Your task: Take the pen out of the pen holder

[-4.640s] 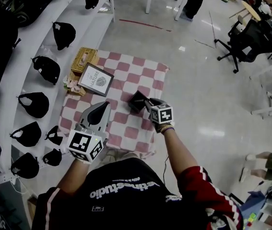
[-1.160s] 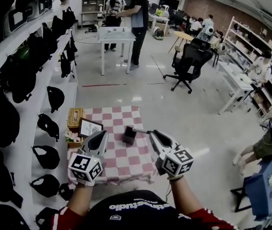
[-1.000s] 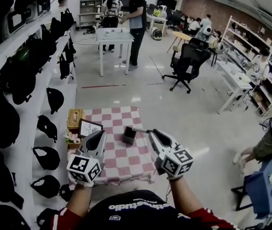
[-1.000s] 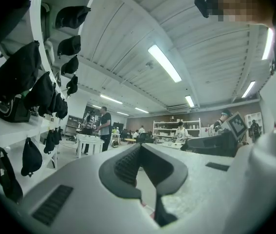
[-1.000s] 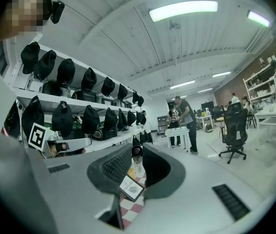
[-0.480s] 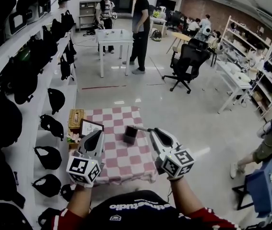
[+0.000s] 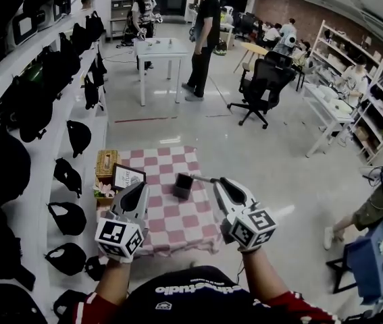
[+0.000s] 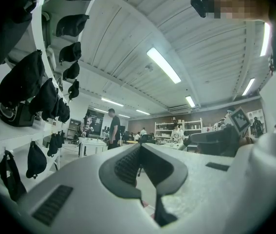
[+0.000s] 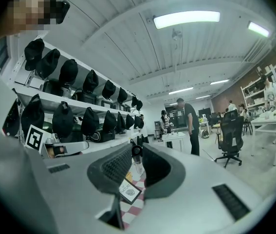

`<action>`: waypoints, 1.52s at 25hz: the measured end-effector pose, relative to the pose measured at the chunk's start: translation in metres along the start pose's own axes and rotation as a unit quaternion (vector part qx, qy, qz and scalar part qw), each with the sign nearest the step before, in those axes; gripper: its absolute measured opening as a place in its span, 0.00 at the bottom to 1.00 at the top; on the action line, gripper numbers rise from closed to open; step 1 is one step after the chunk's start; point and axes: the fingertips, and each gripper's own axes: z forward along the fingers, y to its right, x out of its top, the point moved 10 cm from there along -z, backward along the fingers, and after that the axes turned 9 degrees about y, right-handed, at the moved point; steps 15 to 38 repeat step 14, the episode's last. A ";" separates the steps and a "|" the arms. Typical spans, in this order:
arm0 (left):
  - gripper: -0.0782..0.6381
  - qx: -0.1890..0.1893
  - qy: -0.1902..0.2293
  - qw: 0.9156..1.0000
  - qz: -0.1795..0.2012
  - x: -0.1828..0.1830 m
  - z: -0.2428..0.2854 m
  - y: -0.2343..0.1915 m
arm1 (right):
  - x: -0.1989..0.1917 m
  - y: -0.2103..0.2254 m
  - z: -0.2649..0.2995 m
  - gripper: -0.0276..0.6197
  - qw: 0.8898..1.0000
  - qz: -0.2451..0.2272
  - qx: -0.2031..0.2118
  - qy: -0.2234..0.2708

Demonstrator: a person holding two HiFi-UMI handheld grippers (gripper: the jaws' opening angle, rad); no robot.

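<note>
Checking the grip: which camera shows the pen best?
The right gripper view: the pen sits close up between the right gripper's jaws. The head view shows only a thin sliver beyond the gripper, near the pen holder. The left gripper view misses it.

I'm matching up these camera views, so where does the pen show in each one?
Head view: the pen, centre, sticking left from the right gripper, near the pen holder.
Left gripper view: I cannot make it out.
Right gripper view: centre, between the jaws.
Shared landmark: the tall standing person in black.
</note>
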 end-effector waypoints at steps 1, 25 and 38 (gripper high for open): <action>0.12 0.000 0.000 1.000 0.000 0.000 0.000 0.000 | 0.000 0.000 0.000 0.15 1.000 -0.001 0.000 -0.001; 0.12 -0.010 -0.001 1.000 -0.004 -0.001 0.002 0.004 | 0.000 -0.001 -0.006 0.15 1.000 -0.004 -0.008 -0.001; 0.12 -0.010 -0.001 1.000 -0.004 -0.001 0.002 0.004 | 0.000 -0.001 -0.006 0.15 1.000 -0.004 -0.008 -0.001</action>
